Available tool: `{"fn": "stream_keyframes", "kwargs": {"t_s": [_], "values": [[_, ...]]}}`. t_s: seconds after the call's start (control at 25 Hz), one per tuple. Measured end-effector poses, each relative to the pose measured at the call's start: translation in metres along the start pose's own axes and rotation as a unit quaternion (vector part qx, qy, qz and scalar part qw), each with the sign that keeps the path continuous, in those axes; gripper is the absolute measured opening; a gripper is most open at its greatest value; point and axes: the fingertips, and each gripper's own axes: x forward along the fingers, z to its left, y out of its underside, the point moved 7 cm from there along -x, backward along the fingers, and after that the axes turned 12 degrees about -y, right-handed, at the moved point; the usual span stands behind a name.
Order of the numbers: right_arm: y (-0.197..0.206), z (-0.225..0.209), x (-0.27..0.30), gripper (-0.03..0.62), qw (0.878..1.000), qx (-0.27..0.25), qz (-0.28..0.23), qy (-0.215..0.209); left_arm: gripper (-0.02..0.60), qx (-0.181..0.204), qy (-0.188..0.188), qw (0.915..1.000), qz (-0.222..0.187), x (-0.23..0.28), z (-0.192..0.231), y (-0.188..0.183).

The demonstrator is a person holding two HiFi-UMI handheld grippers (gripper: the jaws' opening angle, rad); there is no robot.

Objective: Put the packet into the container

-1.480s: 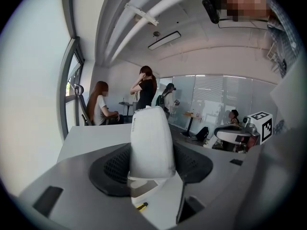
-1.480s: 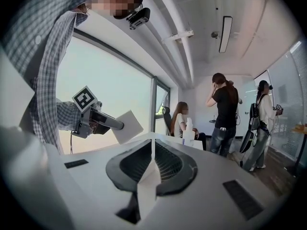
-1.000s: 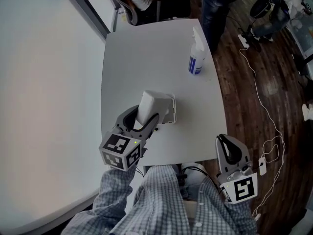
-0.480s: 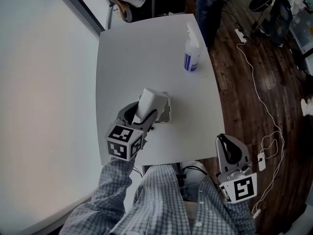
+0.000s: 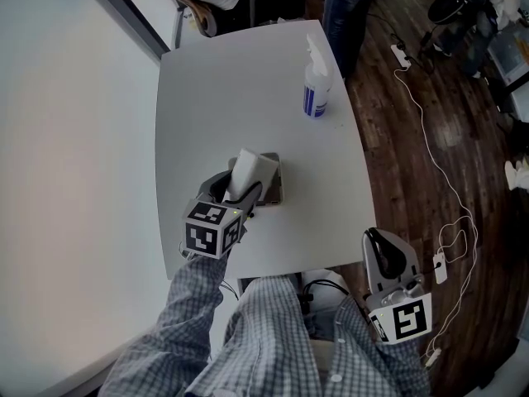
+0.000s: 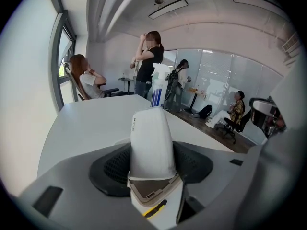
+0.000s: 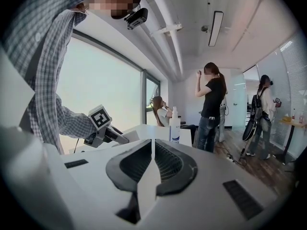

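Clamping a white packet (image 5: 248, 166) between jaws spread wide by it, the left gripper (image 5: 245, 192) holds the packet tilted over the container (image 5: 274, 190), which sits on the table (image 5: 223, 89) just beyond its tips. The right gripper (image 5: 383, 251) hangs off the table's near edge, jaws together, empty.

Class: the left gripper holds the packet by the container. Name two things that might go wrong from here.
1. The packet stands tall in the left gripper and looks taller than the container. Let go now, it may topple out.
2. The container looks small and loose on the table. A nudge from the jaws might slide it.
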Motion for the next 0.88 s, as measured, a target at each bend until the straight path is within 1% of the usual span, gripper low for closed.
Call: {"fn": "stream_keyframes", "kwargs": {"t_s": [0.2, 0.28, 0.44, 0.56, 0.76, 0.88], "values": [[0.000, 0.003, -0.004, 0.032, 1.000, -0.002, 0.003, -0.001, 0.265, 0.026, -0.012, 0.9990, 0.033, 0.009, -0.003, 0.009], [0.001, 0.003, -0.005, 0.032, 1.000, -0.001, 0.005, 0.001, 0.265, 0.032, -0.014, 0.9985, 0.041, 0.014, -0.004, 0.013], [-0.001, 0.003, -0.004, 0.032, 1.000, 0.006, -0.003, 0.006, 0.265, 0.052, -0.024, 0.9974, 0.044, 0.018, -0.007, 0.011], [0.002, 0.004, -0.004, 0.032, 1.000, 0.000, 0.004, -0.001, 0.265, 0.081, -0.033, 0.9952, 0.044, 0.020, -0.013, 0.010], [0.001, 0.007, -0.002, 0.032, 1.000, 0.004, 0.000, -0.001, 0.267, 0.120, -0.051, 0.9911, 0.027, 0.020, -0.020, 0.012], [0.002, 0.008, -0.002, 0.032, 1.000, 0.001, 0.002, -0.004, 0.267, 0.131, -0.055, 0.9897, 0.021, 0.021, -0.022, 0.012]]}}
